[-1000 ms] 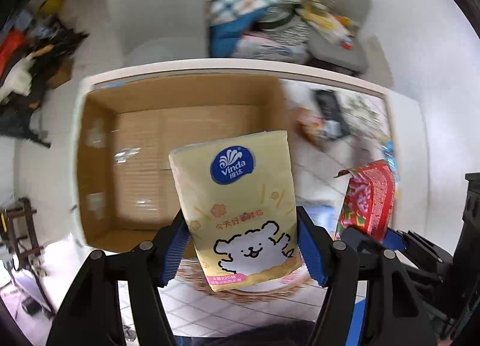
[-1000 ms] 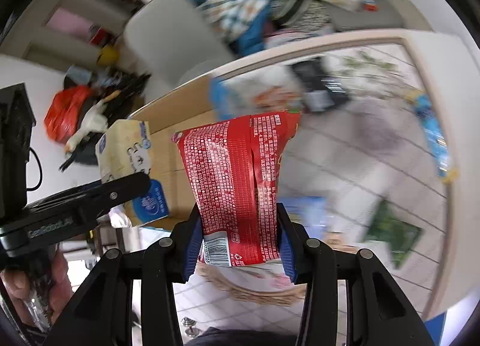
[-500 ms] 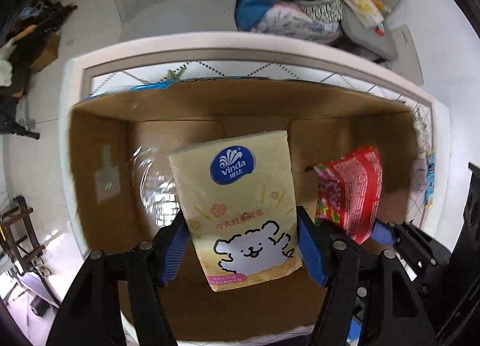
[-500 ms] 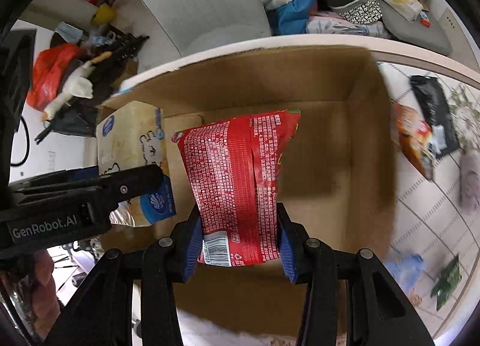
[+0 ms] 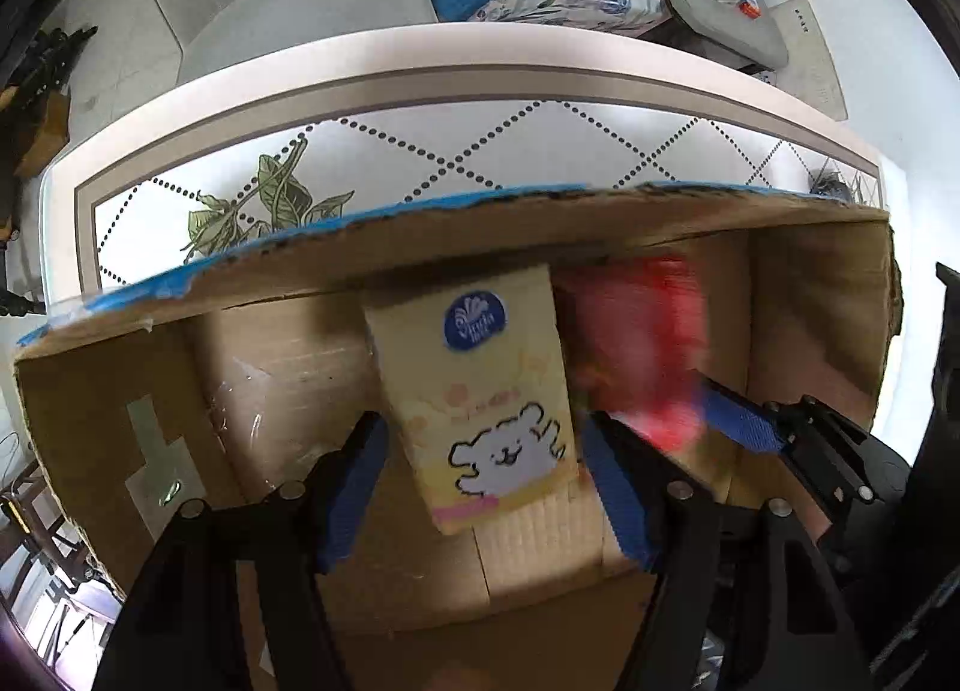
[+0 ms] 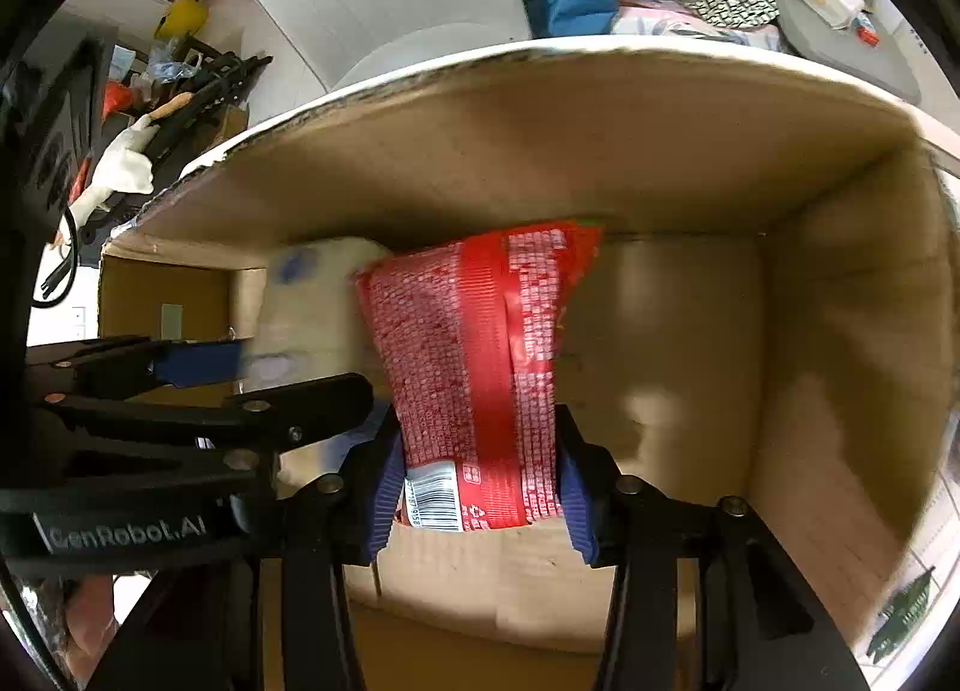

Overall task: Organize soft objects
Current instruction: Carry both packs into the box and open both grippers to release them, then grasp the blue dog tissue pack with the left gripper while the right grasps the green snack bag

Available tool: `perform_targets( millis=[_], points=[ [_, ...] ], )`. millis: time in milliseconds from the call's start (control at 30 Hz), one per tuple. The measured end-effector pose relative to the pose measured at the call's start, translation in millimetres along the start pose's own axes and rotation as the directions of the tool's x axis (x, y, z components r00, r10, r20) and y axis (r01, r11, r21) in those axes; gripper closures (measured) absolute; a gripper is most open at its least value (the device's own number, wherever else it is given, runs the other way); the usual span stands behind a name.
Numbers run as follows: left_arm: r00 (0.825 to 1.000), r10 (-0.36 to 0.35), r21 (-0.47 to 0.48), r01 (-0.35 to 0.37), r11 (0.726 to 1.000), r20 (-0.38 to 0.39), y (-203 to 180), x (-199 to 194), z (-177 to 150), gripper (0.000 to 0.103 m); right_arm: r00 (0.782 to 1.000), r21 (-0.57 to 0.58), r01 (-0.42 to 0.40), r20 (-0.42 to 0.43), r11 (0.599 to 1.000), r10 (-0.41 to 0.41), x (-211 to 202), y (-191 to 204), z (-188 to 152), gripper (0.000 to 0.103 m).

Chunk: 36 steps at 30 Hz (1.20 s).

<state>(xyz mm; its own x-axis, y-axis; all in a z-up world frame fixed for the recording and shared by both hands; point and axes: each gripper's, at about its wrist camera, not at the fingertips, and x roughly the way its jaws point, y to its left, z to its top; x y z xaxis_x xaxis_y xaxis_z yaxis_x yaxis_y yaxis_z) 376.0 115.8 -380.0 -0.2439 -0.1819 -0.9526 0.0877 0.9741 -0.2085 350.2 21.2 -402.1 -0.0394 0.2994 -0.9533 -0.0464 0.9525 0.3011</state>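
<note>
Both packs now sit deeper in our one cardboard box (image 5: 810, 331): our left gripper (image 5: 480, 487) has spread wide, freeing one tissue pack (image 5: 480, 391), while our right gripper (image 6: 480, 475) clamps one red snack bag (image 6: 474, 367).

Both grippers reach forward and down, side by side. The left gripper (image 5: 486, 487) has its blue-padded jaws spread apart, with nothing touching either pad. The right gripper (image 6: 480, 475) is clamped, pads pressing inward from both sides. The left one's black frame sits just beside the right.
</note>
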Motion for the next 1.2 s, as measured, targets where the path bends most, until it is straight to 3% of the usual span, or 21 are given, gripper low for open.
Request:
perform_targets(
  millis=[33, 100, 200, 300, 367, 433, 533, 900, 1033, 1200],
  points=[
    [1.0, 0.018, -0.003, -0.018, 1.0, 0.0, 0.4, -1.4, 0.2, 0.037, 1.0, -0.005, 0.01, 0.0, 1.0, -0.01, 1.3, 1.4, 1.2, 0.04],
    [1.0, 0.025, -0.016, -0.025, 1.0, 0.013, 3.5, -4.0, -0.2, 0.036, 1.0, 0.002, 0.013, 0.005, 1.0, -0.013, 0.4, 2.9, 2.1, 0.03],
    [0.999, 0.019, -0.042, -0.018, 0.999, 0.03, 9.1, -10.7, -7.3, 0.026, 1.0, 0.007, 0.022, 0.004, 1.0, -0.022, -6.0, 6.4, 0.5, 0.029],
    [0.997, 0.048, -0.053, -0.045, 0.998, 0.068, 9.9, -19.7, -19.8, 0.009, 1.0, 0.009, 0.03, 0.007, 1.0, -0.03, -15.7, 8.5, -4.0, 0.028],
    [0.994, 0.061, -0.071, -0.055, 0.996, 0.088, 10.4, -24.7, -28.9, 0.008, 0.999, 0.009, 0.037, 0.012, 0.999, -0.037, -23.3, 7.8, -10.9, 0.022],
    [0.991, 0.066, -0.09, -0.056, 0.994, 0.114, 11.9, -31.9, -42.6, 0.007, 0.998, 0.009, 0.054, 0.018, 0.998, -0.054, -33.8, 8.7, -17.5, 0.008],
    [0.985, 0.068, -0.12, -0.049, 0.992, 0.157, 16.5, -43.5, -64.7, 0.007, 0.997, 0.011, 0.067, 0.031, 0.998, -0.067, -48.8, 11.5, -30.7, 0.0],
    [0.941, 0.158, -0.144, -0.119, 0.982, 0.299, 5.2, -80.8, -150.3, 0.007, 0.983, -0.042, 0.153, 0.111, 0.987, -0.148, -103.2, 20.1, -103.3, 0.0],
    [0.931, 0.129, -0.139, -0.086, 0.987, 0.341, -2.9, -95.6, -180.2, 0.007, 0.979, -0.051, 0.146, 0.149, 0.988, -0.137, -127.1, 23.3, -133.1, 0.0],
    [0.906, 0.16, -0.137, -0.114, 0.984, 0.393, -16.4, -114.5, -212.1, 0.007, 0.974, -0.047, 0.127, 0.195, 0.991, -0.116, -156.1, 22.3, -168.0, 0.0]
  ],
)
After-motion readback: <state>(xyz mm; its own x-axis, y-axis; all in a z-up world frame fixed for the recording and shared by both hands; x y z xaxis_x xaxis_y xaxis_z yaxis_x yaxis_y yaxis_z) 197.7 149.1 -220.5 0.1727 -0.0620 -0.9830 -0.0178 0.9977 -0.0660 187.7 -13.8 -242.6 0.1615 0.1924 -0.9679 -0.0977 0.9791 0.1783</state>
